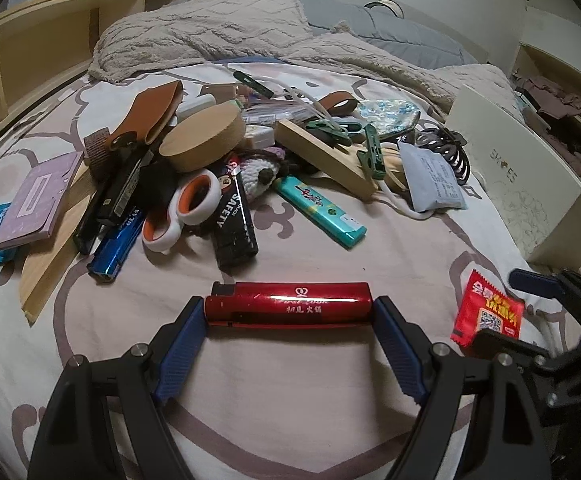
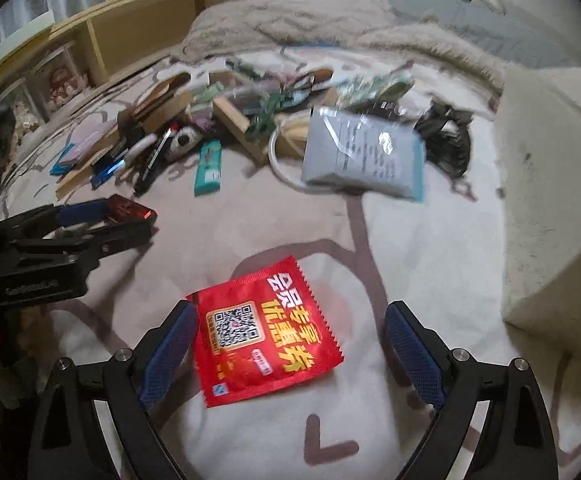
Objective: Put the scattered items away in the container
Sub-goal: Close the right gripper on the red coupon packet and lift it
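My left gripper [image 1: 290,309] is shut on a red lighter [image 1: 290,303], its blue pads pressing on the two ends, just above the patterned bed sheet. The same lighter [image 2: 130,208] shows in the right wrist view at the tips of the left gripper [image 2: 106,216]. A red sachet [image 2: 266,332] with a QR code lies flat on the sheet between the fingers of my right gripper [image 2: 290,312], which stands wide open; its left pad is at the sachet's edge. The white shoebox [image 1: 522,184] stands at the right, its side [image 2: 550,200] close to my right gripper.
A heap of small items lies mid-bed: a teal lighter [image 1: 318,210], a black lighter [image 1: 234,220], a grey-blue packet [image 1: 430,176], wooden pieces, clips, a round wooden lid [image 1: 202,140]. A beige blanket [image 1: 210,32] lies behind, with wooden shelves [image 1: 42,48] at left.
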The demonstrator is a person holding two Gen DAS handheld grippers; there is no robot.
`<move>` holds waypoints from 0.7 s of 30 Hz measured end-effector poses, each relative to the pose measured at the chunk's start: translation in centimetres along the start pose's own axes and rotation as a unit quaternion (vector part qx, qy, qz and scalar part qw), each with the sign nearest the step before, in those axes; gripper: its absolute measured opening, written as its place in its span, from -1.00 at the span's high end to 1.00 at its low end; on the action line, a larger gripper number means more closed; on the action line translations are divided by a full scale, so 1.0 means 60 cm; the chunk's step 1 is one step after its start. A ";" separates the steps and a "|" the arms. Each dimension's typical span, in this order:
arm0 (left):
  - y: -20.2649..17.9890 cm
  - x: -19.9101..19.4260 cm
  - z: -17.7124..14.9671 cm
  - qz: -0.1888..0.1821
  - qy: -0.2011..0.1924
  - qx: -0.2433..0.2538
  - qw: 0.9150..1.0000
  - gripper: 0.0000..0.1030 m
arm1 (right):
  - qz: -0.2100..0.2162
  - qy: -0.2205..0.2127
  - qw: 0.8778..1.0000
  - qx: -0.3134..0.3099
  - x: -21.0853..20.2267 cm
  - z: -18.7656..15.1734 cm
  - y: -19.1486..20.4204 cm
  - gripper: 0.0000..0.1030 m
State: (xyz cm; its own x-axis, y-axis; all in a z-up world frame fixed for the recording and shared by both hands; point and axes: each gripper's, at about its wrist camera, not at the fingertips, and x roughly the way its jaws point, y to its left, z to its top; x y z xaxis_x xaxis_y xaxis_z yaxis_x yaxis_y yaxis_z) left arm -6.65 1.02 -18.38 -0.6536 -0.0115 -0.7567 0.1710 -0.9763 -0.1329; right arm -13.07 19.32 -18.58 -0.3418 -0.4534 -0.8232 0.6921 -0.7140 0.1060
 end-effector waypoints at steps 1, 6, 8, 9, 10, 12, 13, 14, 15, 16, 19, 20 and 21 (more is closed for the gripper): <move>0.000 0.000 0.000 0.000 0.000 0.002 1.000 -0.62 | 0.011 0.009 1.000 -0.002 0.004 -0.002 -0.001 -0.84; 0.001 0.003 0.002 -0.002 0.002 -0.001 1.000 -0.62 | 0.066 0.019 0.998 -0.006 -0.019 -0.015 0.008 -0.84; 0.002 0.003 0.002 -0.003 0.002 -0.003 1.000 -0.62 | 0.094 0.025 0.995 -0.007 -0.032 -0.023 0.018 -0.84; 0.002 0.003 0.003 -0.004 0.003 -0.003 1.000 -0.62 | 0.105 0.028 0.994 -0.011 -0.037 -0.025 0.024 -0.84; 0.002 0.003 0.003 -0.004 0.003 -0.003 1.000 -0.62 | 0.115 0.031 0.993 -0.023 -0.045 -0.027 0.032 -0.84; 0.002 0.003 0.003 -0.004 0.003 -0.004 1.000 -0.62 | 0.105 0.030 0.993 -0.046 -0.055 -0.027 0.046 -0.84; 0.002 0.003 0.003 -0.004 0.003 -0.004 1.000 -0.62 | 0.087 0.029 0.994 -0.056 -0.057 -0.025 0.050 -0.84; 0.002 0.004 0.003 -0.004 0.003 -0.004 1.000 -0.62 | 0.067 0.031 0.995 -0.063 -0.056 -0.023 0.051 -0.84; 0.002 0.003 0.003 -0.004 0.003 -0.004 1.000 -0.62 | 0.050 0.033 0.996 -0.066 -0.055 -0.021 0.048 -0.84; 0.002 0.003 0.003 -0.004 0.003 -0.003 1.000 -0.62 | 0.037 0.034 0.997 -0.063 -0.051 -0.019 0.043 -0.84; 0.002 0.004 0.002 -0.004 0.002 -0.003 1.000 -0.62 | 0.028 0.033 0.998 -0.043 -0.038 -0.009 0.022 -0.84; 0.002 0.004 0.002 -0.003 0.003 -0.003 1.000 -0.62 | 0.028 0.032 0.998 -0.038 -0.032 -0.006 0.019 -0.84; 0.002 0.004 0.002 -0.003 0.003 -0.002 1.000 -0.62 | 0.027 0.030 0.999 -0.034 -0.027 -0.002 0.016 -0.84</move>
State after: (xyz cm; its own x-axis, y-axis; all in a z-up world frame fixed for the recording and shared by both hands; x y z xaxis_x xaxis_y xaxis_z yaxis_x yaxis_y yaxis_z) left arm -6.89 0.87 -18.48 -0.6508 -0.0046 -0.7592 0.1706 -0.9753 -0.1403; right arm -11.75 19.44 -17.20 -0.2659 -0.4568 -0.8489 0.7514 -0.6499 0.1143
